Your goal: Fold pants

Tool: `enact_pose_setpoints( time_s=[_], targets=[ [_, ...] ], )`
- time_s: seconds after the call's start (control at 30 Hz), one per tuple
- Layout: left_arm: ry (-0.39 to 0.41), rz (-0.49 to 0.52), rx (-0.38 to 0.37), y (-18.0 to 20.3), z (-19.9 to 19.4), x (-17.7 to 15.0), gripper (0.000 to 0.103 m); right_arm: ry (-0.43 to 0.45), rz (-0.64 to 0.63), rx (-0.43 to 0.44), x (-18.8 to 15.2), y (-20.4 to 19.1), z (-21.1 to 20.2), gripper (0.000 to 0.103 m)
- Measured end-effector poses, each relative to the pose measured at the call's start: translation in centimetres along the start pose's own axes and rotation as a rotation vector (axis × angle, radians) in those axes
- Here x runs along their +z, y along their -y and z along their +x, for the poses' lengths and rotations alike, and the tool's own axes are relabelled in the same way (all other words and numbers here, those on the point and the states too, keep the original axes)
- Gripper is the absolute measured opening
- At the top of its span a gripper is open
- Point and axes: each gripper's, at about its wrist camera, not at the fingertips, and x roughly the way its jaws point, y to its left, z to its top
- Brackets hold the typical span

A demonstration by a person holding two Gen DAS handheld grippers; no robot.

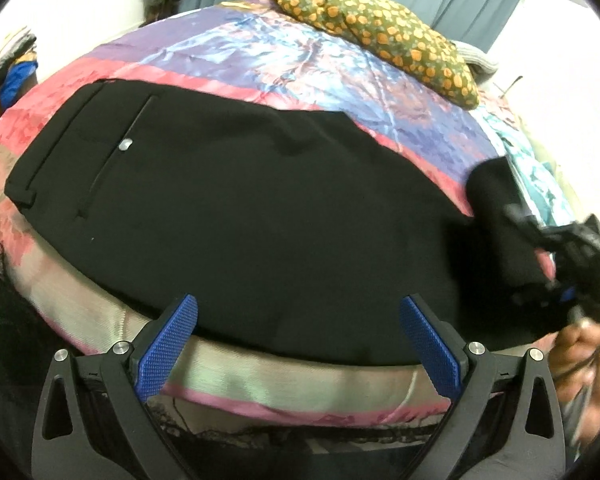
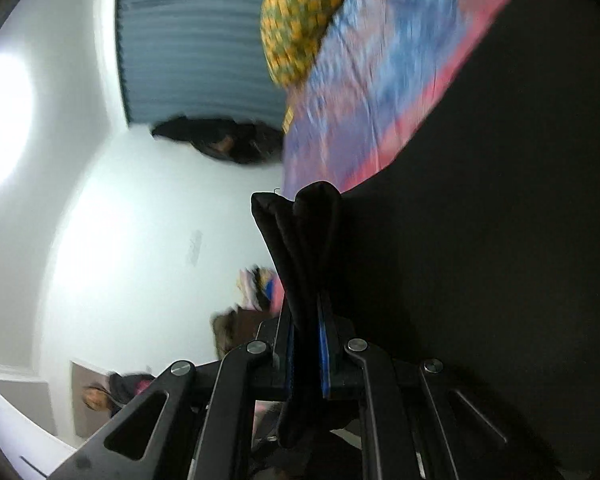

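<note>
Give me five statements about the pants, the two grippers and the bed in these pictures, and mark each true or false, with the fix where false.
1. The left gripper is open, its blue fingers spread at the near edge of the black pants. True.
2. The right gripper holds nothing. False: it is shut on a bunched fold of the pants.
3. The pants lie on a plain white sheet. False: the bedspread is patterned in pink, purple and blue.
4. A green pillow with orange spots lies at the far side of the bed. True.
5. A small pale button shows on the pants' back pocket. True.
</note>
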Motion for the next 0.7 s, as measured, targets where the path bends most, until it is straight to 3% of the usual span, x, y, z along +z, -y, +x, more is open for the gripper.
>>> enact_pose_setpoints(
  time_s=[0.1,0.13,0.2,0.3,0.33,0.37,0.43,0.5,0.57,0.63,0.7],
  targets=[
    [-0.003,0.006,0.021,-0.1,0.4,-0.1,0.101,-0.083,-0.050,-0.104,-2.7,0.1,4.6,0.026],
    [0.000,0.014,0.027,0.0,0.4,-0.2,0.101,-0.094,-0.076,-0.145,-3.2,-0.1,5.3,0.035],
    [0.002,0.032,0.036,0.2,0.4,-0.3,0.101,-0.098,-0.163,-0.182,-3.5,-1.6,5.1,0.041],
    [0.008,0.044,0.029,0.4,0.2,-0.3,0.101,-0.065,-0.444,-0.216,-4.2,-5.8,1.2,0.062],
    [0.019,0.047,0.022,0.6,0.0,-0.3,0.101,-0.043,-0.562,-0.256,-5.1,-7.0,-0.7,0.078],
    [0.035,0.055,0.014,0.8,-0.3,-0.2,0.101,-0.020,-0.629,-0.294,-5.8,-7.4,-2.0,0.085],
    [0.075,0.100,-0.006,2.2,-1.2,-0.2,0.099,0.046,-0.734,-0.415,-7.2,-7.2,-5.6,0.085],
    [0.099,0.157,-0.058,4.1,-2.0,-0.2,0.094,0.104,-0.716,-0.518,-8.0,-5.3,-9.4,0.085],
    [0.107,0.224,-0.099,6.4,-2.1,0.0,0.081,0.178,-0.614,-0.575,-8.4,-3.6,-12.5,0.085],
    [0.103,0.289,-0.123,8.9,-1.7,0.4,0.078,0.273,-0.461,-0.566,-6.9,-2.1,-15.8,0.085],
    [0.107,0.333,-0.144,11.3,-1.0,0.9,0.077,0.361,-0.438,-0.604,-5.7,-1.5,-17.5,0.085]
  ],
)
